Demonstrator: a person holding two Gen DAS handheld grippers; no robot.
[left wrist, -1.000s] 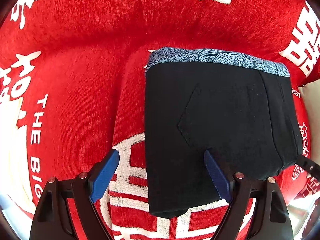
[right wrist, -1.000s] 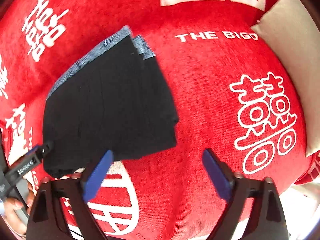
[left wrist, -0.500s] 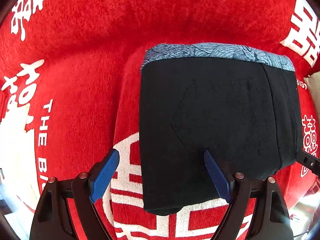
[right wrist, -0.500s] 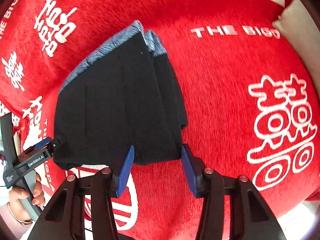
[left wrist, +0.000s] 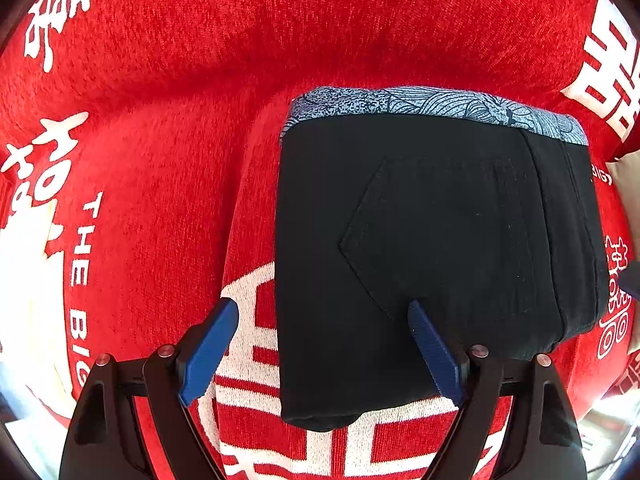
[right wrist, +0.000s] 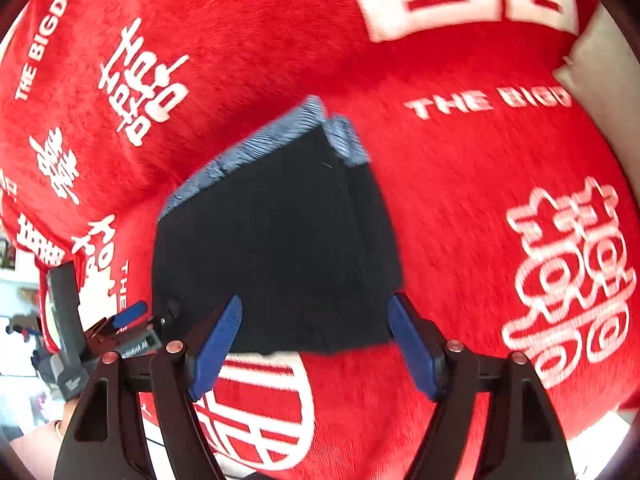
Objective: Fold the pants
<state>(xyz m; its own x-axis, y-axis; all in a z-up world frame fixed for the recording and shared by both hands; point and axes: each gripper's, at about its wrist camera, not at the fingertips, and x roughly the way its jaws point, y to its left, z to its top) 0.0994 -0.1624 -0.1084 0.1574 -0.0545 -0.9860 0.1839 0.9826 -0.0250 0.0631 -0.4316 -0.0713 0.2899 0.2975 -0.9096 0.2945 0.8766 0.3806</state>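
Observation:
The black pants (left wrist: pixel 440 240) lie folded into a compact rectangle on the red blanket (left wrist: pixel 160 140), with a blue patterned waistband (left wrist: pixel 432 106) at the far edge. My left gripper (left wrist: pixel 324 344) is open and empty, its blue fingers above the near left corner of the pants. In the right wrist view the pants (right wrist: pixel 276 248) lie just beyond my right gripper (right wrist: pixel 316 340), which is open and empty at the fold's near edge. The left gripper (right wrist: pixel 132 320) also shows there, at the pants' left corner.
The red blanket has white characters and lettering and covers the whole surface. A beige cushion or sheet (right wrist: pixel 600 72) shows at the far right. The person's hand (right wrist: pixel 48 436) holds the left gripper handle at the lower left.
My right gripper narrowed, then opened wide again, and drew back from the pants' near edge. The left gripper has stayed open and nearly still over the pants.

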